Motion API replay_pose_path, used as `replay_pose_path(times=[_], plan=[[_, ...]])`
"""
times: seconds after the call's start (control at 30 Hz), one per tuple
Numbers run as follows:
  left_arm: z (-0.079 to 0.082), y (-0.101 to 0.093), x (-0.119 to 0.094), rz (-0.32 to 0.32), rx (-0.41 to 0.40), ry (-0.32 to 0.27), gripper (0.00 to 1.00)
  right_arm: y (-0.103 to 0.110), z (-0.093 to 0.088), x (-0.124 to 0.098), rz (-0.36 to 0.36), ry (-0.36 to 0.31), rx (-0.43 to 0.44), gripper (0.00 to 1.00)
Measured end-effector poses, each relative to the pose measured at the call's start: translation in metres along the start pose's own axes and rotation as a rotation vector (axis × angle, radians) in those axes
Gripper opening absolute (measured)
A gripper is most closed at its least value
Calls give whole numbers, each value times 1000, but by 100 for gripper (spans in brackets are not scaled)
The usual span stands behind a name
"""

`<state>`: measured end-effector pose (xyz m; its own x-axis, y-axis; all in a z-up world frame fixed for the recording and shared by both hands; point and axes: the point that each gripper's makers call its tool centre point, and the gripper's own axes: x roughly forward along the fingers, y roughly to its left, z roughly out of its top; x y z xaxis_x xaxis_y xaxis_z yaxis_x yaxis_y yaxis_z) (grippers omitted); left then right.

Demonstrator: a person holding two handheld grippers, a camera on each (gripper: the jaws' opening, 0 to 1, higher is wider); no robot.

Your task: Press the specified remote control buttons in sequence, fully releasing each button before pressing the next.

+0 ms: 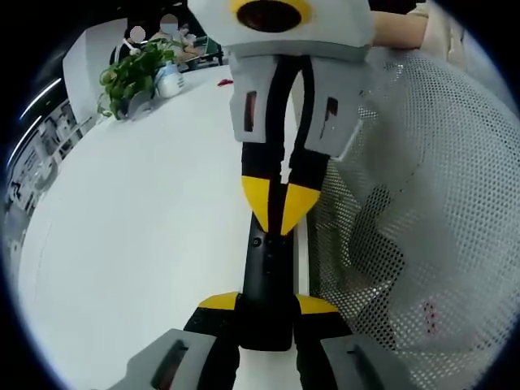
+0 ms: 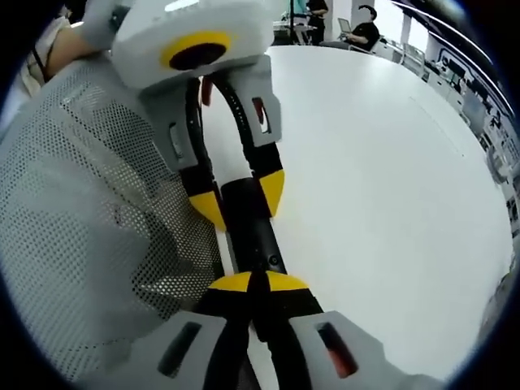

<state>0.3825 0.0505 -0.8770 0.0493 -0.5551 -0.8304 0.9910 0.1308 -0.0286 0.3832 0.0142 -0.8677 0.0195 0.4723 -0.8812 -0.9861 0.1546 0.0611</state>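
A slim black remote [image 1: 265, 272] lies lengthwise over the white table's edge, clamped at its near end between the yellow-tipped jaws of my left gripper [image 1: 266, 303]. My right gripper [image 1: 276, 208] comes down from the top of the left gripper view. Its two yellow tips are pressed together on the remote's upper face near a small button. In the right gripper view the right gripper [image 2: 252, 283] is shut with its tips on the remote [image 2: 257, 237]. Beyond it the left gripper [image 2: 240, 199] grips the remote's far end from both sides.
The white table [image 1: 154, 203] stretches away broad and bare. A white mesh chair back [image 1: 422, 203] stands right beside the remote and also appears as mesh [image 2: 89, 203]. A potted plant [image 1: 134, 73] sits at the table's far end. People sit in the distance [image 2: 361, 32].
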Motion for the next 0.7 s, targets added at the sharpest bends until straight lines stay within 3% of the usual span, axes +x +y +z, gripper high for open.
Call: replay_pose_path(times=[0.7], plan=[[0,0,0,-12,4,-7,25,2,-3,-1,25,-1,-46,6]])
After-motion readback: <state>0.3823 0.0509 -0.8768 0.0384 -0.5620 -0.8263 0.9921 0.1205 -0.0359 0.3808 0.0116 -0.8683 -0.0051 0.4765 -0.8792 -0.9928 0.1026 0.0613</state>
